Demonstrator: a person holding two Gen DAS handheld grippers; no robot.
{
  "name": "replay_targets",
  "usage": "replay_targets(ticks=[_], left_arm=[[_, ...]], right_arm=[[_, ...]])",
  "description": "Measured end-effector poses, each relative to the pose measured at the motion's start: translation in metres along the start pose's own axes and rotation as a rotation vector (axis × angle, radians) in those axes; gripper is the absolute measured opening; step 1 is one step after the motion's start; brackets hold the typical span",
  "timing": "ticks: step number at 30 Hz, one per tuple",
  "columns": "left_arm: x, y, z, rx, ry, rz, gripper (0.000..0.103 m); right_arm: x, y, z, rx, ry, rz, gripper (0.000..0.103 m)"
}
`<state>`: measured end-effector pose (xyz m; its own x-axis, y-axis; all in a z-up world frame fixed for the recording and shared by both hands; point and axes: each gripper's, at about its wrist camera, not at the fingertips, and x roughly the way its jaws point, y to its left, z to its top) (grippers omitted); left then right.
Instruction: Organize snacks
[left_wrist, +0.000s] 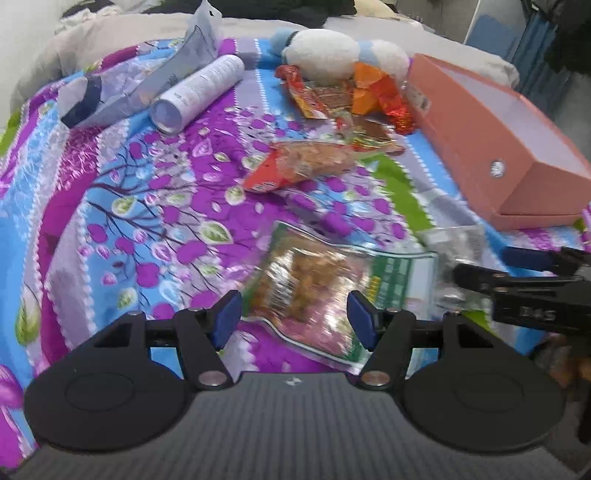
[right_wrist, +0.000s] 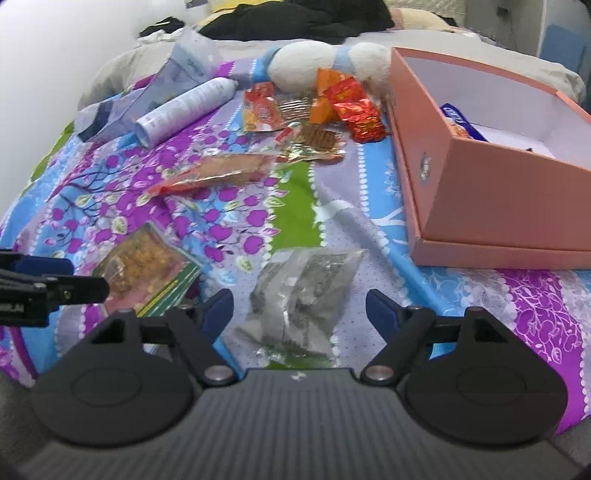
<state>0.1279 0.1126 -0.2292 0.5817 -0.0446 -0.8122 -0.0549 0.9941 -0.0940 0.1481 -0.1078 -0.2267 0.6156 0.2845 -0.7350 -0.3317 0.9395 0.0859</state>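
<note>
Left wrist view: the left gripper (left_wrist: 294, 316) stands with its jaws wide apart above a green packet of brown snacks (left_wrist: 317, 288). The packet lies flat on the flowered bedspread (left_wrist: 122, 206), between the two blue pads (left_wrist: 226, 316) and a little ahead of them; the pads do not press on it. This part of the picture is blurred.

In the right wrist view the right gripper (right_wrist: 300, 314) is also wide open. A clear grey packet (right_wrist: 301, 295) lies on the bedspread between its fingers, nearer to the left one, and no pad touches it.

The pink box (right_wrist: 491, 206) stands open just to the right and ahead of the grey packet, with some packets (right_wrist: 460, 123) already inside. Farther back lie a long orange packet (right_wrist: 221, 171), a heap of red and orange snacks (right_wrist: 343, 107), a white spray can (right_wrist: 184, 110) and a white and blue plush toy (right_wrist: 299, 70).
</note>
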Motion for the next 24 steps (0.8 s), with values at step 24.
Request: replay_targets(ticks=[24], left_arm=[[0.058, 0.013, 0.012, 0.118, 0.063, -0.067, 0.077]], right_arm=[[0.036, 0.006, -0.001, 0.006, 0.094, 0.011, 0.069]])
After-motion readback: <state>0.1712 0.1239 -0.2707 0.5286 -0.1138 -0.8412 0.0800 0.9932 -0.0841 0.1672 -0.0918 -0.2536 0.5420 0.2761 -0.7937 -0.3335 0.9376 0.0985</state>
